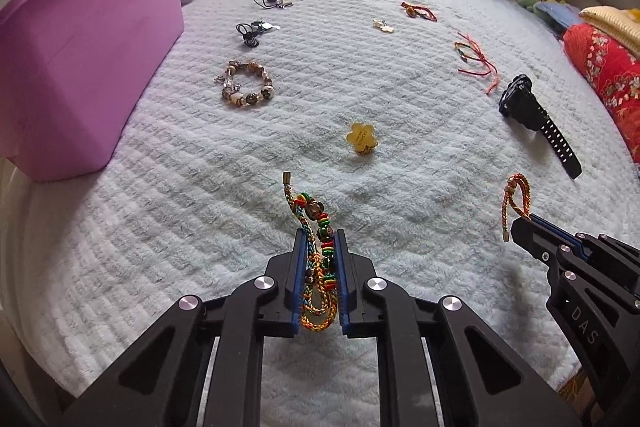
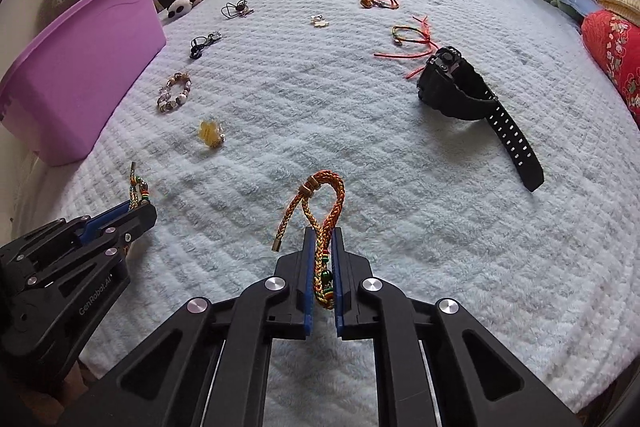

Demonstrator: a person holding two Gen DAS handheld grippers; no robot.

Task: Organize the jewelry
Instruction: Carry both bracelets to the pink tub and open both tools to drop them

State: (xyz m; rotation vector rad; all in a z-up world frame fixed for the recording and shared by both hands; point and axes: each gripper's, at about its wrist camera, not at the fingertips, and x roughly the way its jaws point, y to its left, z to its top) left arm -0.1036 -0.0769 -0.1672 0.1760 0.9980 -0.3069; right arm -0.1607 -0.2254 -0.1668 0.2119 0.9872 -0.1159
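Both grippers' fingers [image 1: 297,247] tight on one braided bracelet [image 2: 324,211]

The left gripper [image 1: 320,239] is pointed steeply downward, its blue-padded jaws clamped together on a braided cord. The right gripper [image 2: 321,237] is held beside it at a like tilt, its jaws likewise pressed shut on cord.
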